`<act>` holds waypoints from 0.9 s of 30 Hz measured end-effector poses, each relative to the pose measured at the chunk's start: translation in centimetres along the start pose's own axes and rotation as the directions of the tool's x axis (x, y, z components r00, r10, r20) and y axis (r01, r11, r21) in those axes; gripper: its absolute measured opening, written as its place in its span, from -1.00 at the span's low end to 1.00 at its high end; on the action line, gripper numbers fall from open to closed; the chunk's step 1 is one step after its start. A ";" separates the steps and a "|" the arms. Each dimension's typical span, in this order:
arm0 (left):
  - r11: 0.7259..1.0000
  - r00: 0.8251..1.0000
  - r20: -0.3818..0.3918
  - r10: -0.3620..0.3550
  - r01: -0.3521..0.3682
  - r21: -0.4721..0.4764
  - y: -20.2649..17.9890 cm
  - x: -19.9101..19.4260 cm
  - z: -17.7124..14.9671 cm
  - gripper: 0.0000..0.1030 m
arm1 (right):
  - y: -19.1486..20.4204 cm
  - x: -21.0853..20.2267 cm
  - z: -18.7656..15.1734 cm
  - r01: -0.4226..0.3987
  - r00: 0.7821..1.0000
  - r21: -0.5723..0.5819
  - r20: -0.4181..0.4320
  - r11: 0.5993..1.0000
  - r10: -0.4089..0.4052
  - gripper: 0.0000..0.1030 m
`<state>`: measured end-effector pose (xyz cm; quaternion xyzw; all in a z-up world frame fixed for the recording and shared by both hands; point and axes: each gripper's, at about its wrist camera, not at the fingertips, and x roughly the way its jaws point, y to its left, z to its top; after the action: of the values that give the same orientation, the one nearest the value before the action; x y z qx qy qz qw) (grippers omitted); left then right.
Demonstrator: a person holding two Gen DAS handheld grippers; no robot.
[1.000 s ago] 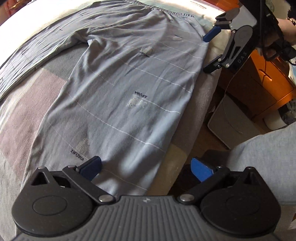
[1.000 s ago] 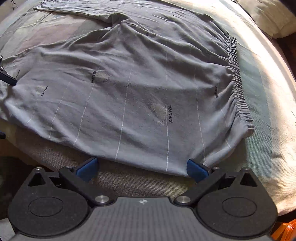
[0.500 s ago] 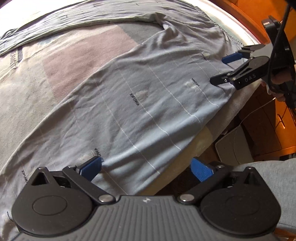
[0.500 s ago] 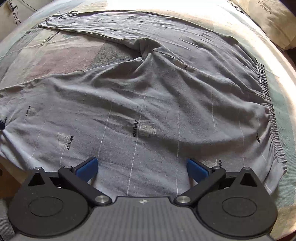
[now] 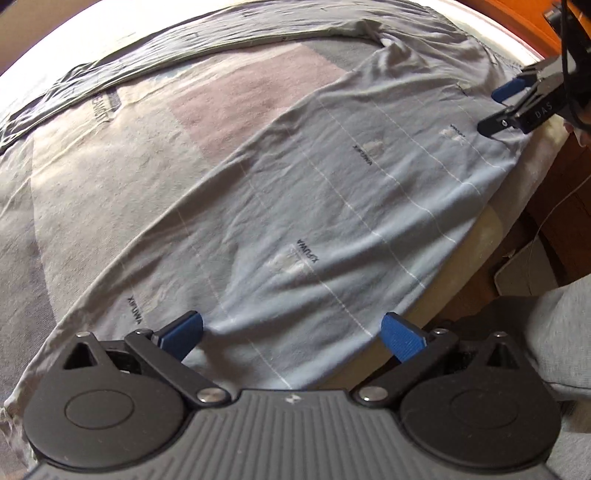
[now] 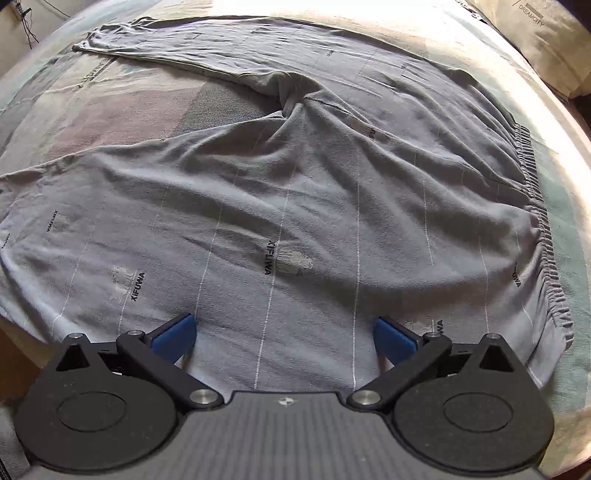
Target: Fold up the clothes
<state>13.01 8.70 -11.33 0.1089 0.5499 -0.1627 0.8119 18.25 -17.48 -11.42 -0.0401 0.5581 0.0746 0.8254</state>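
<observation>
Grey-blue pyjama trousers (image 5: pixel 314 206) (image 6: pixel 295 206) with thin white stripes and "XIFUWA" prints lie spread flat on the bed, legs splayed apart. The elastic waistband (image 6: pixel 543 236) runs down the right of the right wrist view. My left gripper (image 5: pixel 291 334) hovers open over the near leg toward its cuff end, nothing between its blue pads. My right gripper (image 6: pixel 282 338) is open just above the thigh area near the waist. It also shows at the far right of the left wrist view as the right gripper (image 5: pixel 506 107), jaws apart over the cloth's edge.
The bed cover (image 5: pixel 122 177) has grey, pink and cream patches. A pillow (image 6: pixel 546 40) lies at the far right. Beyond the bed edge (image 5: pixel 484 229) are a wooden floor, orange furniture (image 5: pixel 517 33) and a person's grey-clad leg (image 5: pixel 557 332).
Both grippers moved in over the trousers. The left one swung toward the lower leg. The right one advanced from the bed edge onto the thigh cloth. Both stayed open.
</observation>
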 end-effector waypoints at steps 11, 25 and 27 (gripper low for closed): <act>0.985 0.995 -0.063 0.077 -0.086 -0.147 4.9 -1.4 -3.6 0.99 | 0.0 0.2 0.5 0.003 1.000 0.000 -0.025 1.000 -0.003 1.00; 0.910 0.982 -0.099 0.160 -0.186 -0.372 11.8 -4.5 -8.4 0.99 | 0.4 0.5 1.3 0.023 0.995 0.011 -0.093 1.000 -0.022 1.00; 0.920 0.986 -0.043 0.161 -0.166 -0.355 12.2 -5.1 -8.0 0.99 | 0.4 0.5 1.3 0.025 0.995 0.013 -0.093 1.000 -0.024 1.00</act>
<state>9.07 23.53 -9.62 0.0060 0.5647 0.0089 0.8252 19.58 -16.89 -11.44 -0.0447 0.5957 0.0586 0.7998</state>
